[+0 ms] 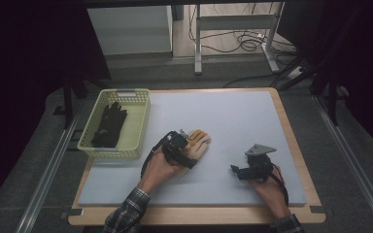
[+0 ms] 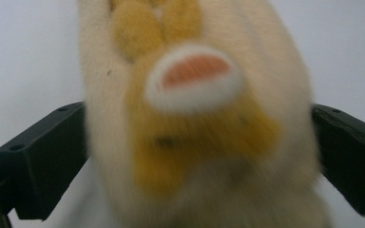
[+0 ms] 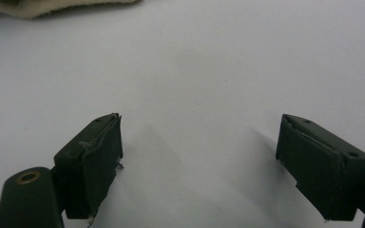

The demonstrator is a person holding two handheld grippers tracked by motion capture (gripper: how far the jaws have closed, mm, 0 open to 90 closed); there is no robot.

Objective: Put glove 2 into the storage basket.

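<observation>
Surface (image 1: 233,121) carries a yellow basket (image 1: 137,127) at its left with a black glove (image 1: 109,124) inside. The tan glove (image 1: 197,143) lies mid-surface, straddled by the left tool (image 2: 197,156): jaws set wide either side, cloth between them, not yet clamped. Right tool (image 3: 199,161) is held wide open, nothing gripped. Risk: only a thin fold gets pinched, so the soft cloth is likely to slip out during lifting.

On the worktop (image 1: 291,145) a mat (image 1: 233,121) covers most of the surface. A basket (image 1: 137,127) sits at the mat's left edge with a dark glove (image 1: 109,124) lying in it. Right of the basket, near the middle, lies a mitten (image 1: 198,143) under the left claw (image 1: 183,141). The right claw (image 1: 237,171) rests further right, nearer the front edge.
</observation>
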